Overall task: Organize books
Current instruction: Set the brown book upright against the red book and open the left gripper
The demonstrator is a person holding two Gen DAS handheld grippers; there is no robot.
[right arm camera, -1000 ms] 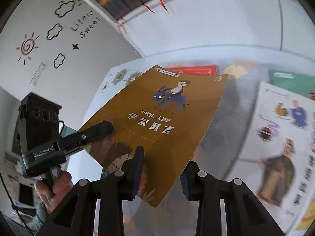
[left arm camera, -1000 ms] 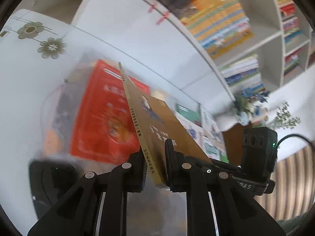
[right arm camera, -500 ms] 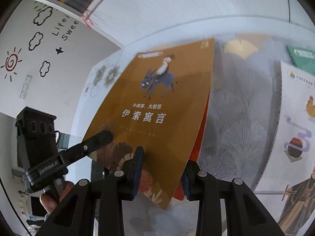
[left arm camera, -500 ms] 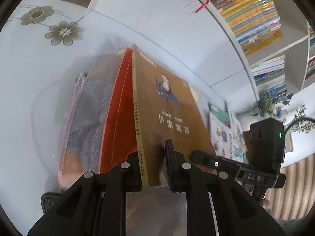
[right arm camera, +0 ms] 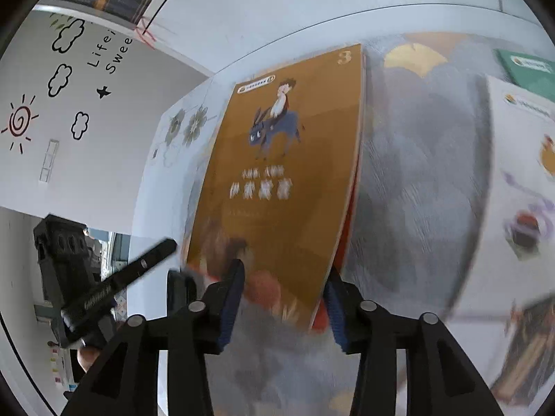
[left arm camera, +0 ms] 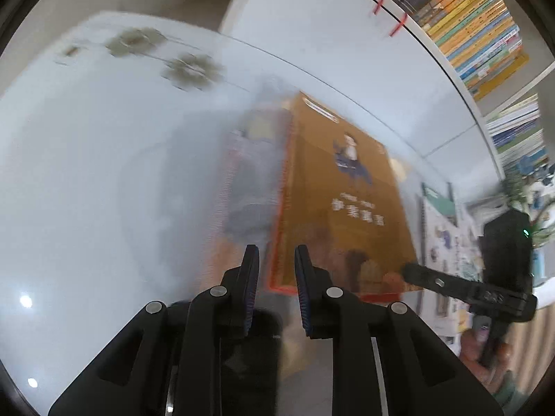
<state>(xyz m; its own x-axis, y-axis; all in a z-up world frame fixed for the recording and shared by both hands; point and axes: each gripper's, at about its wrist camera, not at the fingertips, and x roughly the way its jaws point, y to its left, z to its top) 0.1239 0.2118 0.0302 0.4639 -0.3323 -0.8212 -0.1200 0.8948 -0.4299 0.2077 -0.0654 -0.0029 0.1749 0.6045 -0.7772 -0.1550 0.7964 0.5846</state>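
- The brown book [right arm camera: 277, 180], its cover showing a rider on a donkey, lies face up on a stack of books on the white table [left arm camera: 86, 173].
- A red book [right arm camera: 347, 239] shows as a thin edge just under the brown one, along its right and near sides.
- Below both lies a grey book [right arm camera: 426, 187] with a feathery pattern, wider than the two on top.
- The left gripper [left arm camera: 276, 277] is opening; its fingers [left arm camera: 250, 277] stand a little apart, with the brown book's near left corner seen between them, and the pads do not press on it.
- The right gripper [right arm camera: 282, 298] is also opening; its fingers [right arm camera: 231, 298] stand apart on either side of the brown book's near edge, with a gap at each pad.
- More books [right arm camera: 520, 159] with white and green covers lie flat on the table to the right of the stack.
- A white bookshelf [left arm camera: 478, 31] filled with stacked books stands beyond the table.
- Both views are blurred, so fine contact at the pads is hard to read.
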